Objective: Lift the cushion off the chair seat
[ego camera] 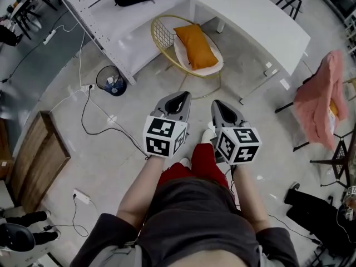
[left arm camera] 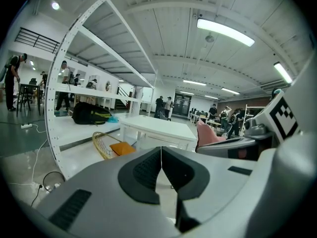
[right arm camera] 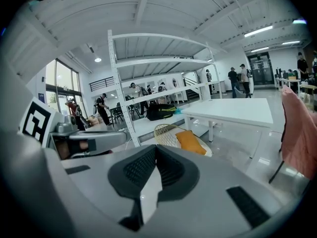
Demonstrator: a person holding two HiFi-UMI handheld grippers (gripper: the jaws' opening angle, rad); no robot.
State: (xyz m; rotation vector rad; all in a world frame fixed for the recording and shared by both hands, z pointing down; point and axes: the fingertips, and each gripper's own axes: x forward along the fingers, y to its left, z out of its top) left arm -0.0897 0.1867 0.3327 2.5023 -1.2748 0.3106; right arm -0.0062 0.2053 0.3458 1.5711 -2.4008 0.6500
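Facing the far chair (ego camera: pixel 160 33), left gripper (ego camera: pixel 181 97) and right gripper (ego camera: pixel 222 105) are closed, empty: likely approach stage; next, open around the cushion (ego camera: pixel 196 46).

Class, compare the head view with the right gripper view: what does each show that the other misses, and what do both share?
Only the head view shows the round black bin and the brown wooden panel on the floor. Only the right gripper view shows the white ceiling and distant standing people. Both show the orange cushion on the gold wire chair, near the white table.
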